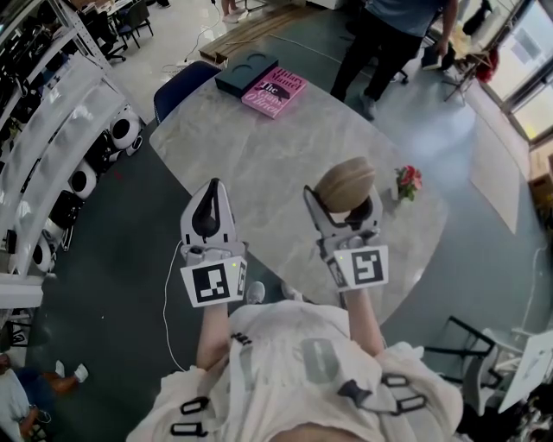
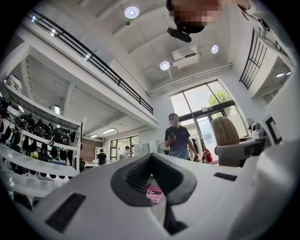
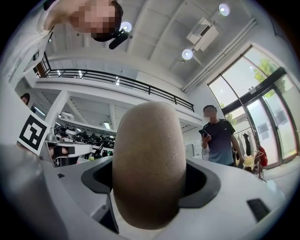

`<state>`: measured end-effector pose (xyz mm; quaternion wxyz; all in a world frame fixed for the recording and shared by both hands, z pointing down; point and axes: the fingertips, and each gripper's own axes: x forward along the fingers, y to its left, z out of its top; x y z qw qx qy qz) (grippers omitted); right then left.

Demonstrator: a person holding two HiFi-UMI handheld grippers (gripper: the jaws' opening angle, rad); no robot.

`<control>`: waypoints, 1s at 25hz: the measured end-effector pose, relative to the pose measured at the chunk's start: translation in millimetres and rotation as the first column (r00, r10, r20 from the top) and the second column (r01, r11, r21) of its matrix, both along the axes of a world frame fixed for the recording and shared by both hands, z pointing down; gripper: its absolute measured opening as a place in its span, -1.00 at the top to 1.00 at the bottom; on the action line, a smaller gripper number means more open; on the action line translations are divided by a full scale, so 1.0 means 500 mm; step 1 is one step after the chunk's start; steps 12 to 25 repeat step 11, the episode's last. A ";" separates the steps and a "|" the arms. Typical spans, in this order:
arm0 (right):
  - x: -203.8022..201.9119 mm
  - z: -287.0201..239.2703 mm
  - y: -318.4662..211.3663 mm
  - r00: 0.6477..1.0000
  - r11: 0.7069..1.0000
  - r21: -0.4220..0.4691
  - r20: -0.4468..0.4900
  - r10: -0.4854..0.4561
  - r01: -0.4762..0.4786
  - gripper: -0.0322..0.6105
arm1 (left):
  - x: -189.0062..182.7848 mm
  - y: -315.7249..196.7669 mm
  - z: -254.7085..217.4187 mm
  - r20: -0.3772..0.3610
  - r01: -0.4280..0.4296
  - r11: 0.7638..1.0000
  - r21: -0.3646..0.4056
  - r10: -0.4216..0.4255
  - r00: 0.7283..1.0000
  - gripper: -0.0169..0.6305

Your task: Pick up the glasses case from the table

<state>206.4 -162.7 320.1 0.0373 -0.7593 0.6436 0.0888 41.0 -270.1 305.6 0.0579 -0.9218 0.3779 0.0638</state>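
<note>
Pale marble-look table (image 1: pixel 259 147), rounded outline, on a dark floor; head view looks steeply down on it.

Far left: white shelving (image 1: pixel 52 129) carrying round white-and-black items, too small to identify. Blue chair (image 1: pixel 180 89) sits at the table's far left edge.

Left hand-held gripper (image 1: pixel 210 192): over the near table edge, jaws brought together, nothing held. In the left gripper view only a thin slit shows between them, with a bit of the book (image 2: pixel 153 193) visible through it. That view tips upward, toward balcony rail and ceiling lights (image 2: pixel 131 11).

Far end of the table: dark tray (image 1: pixel 246 73) with two round recesses, and the pink book (image 1: pixel 275 93) touching its right side.

Right hand-held gripper (image 1: pixel 344 205): closed on the case (image 1: pixel 346 183). Case is tan, oval, smooth. It is held up off the table top, just right of the left gripper. Right gripper view shows the case (image 3: pixel 147 164) standing on end between the dark pads, one pad pressed to each side, its rounded end projecting past the tips.

Small bunch of red and pink flowers (image 1: pixel 407 181) lies on the table near the case, to its right, not touching it.

Person (image 1: pixel 389 34) in dark trousers stands beyond the far right edge of the table.
</note>
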 end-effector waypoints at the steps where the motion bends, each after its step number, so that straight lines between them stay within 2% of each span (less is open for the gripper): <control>1: 0.000 0.000 -0.001 1.000 1.000 -0.002 0.000 0.000 0.000 -0.30 | 0.000 -0.001 0.000 0.001 0.000 1.000 -0.001 0.000 1.000 0.94; 25: 0.002 0.012 -0.001 1.000 1.000 -0.016 -0.007 0.004 -0.004 -0.30 | 0.000 -0.005 0.011 -0.001 0.001 1.000 -0.008 -0.001 1.000 0.94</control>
